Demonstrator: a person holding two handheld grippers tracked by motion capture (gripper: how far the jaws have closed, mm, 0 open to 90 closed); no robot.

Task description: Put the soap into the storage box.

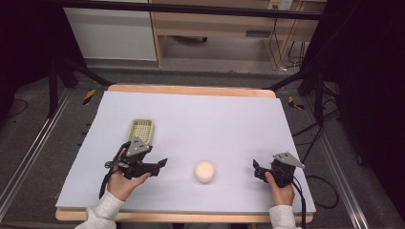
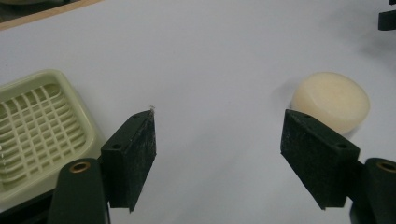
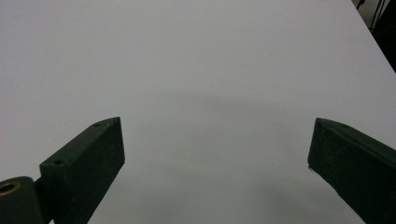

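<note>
Left tool (image 2: 218,140) apart, empty | soap (image 2: 332,100) round, smooth, perhaps waxy | tray (image 2: 35,126) slatted

One cream round puck (image 1: 205,171) lies at lower centre of the high view; in the left gripper view it sits at right (image 2: 332,101). One pale green slotted tray (image 1: 141,130) lies left of centre in the high view, at the left edge in the left gripper view (image 2: 37,126). One counter (image 1: 229,119) carries both. Two grippers: the left gripper (image 1: 160,164) at lower left, the right gripper (image 1: 257,170) at lower right. Two hands hold them, one each (image 1: 125,183) (image 1: 282,191).
</note>
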